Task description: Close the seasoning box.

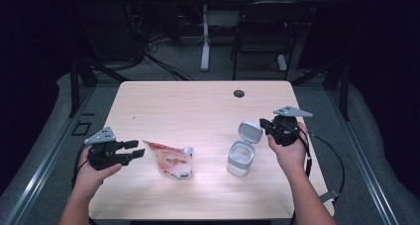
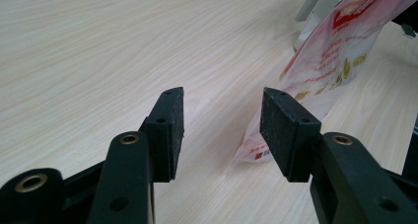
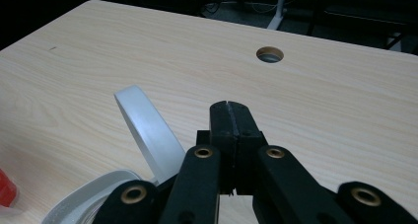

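Note:
A red and white pouch (image 1: 171,160) lies on the wooden table (image 1: 198,106), left of the middle. My left gripper (image 1: 136,149) sits just left of it, jaws open and pointing at it without touching. In the left gripper view the open gripper (image 2: 222,98) has bare table between its pads, and the pouch (image 2: 340,51) lies beyond the right pad. A white container (image 1: 241,158) stands to the right with its flip lid (image 1: 249,132) raised. My right gripper (image 1: 263,124) is shut, empty, beside that lid. In the right gripper view the shut gripper (image 3: 230,108) is right of the lid (image 3: 148,130).
A round cable hole (image 1: 239,93) sits near the table's far edge, and shows as the hole (image 3: 269,54) ahead of the right jaws. Beyond the table stand a dark chair (image 1: 265,31) and a white desk leg (image 1: 205,36). Cables trail off both grippers.

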Demonstrator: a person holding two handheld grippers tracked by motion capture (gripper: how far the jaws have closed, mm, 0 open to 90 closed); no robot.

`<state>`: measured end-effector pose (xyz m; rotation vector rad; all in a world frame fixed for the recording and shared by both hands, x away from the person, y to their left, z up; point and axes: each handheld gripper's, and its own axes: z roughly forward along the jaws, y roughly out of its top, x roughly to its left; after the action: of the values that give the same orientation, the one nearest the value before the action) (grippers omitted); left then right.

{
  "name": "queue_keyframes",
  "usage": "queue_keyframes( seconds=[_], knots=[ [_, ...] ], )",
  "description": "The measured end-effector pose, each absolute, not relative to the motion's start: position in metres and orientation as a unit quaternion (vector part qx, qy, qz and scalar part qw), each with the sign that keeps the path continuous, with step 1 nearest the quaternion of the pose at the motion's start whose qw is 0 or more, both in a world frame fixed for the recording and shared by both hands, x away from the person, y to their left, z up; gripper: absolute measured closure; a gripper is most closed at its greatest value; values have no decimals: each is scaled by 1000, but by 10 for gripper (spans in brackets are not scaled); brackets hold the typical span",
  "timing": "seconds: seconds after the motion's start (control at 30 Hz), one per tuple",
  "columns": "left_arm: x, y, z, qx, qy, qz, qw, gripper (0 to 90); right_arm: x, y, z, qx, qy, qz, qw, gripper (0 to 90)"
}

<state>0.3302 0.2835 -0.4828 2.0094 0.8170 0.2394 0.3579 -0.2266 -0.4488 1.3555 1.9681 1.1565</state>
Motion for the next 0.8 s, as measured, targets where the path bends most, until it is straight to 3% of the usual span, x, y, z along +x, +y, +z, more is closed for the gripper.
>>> queue_keyframes(
  seconds=[0.8],
  knots=[
    [330,286,-482,814,335,100,465,521,340,-211,-457,470,737,434,218,895]
  ],
)
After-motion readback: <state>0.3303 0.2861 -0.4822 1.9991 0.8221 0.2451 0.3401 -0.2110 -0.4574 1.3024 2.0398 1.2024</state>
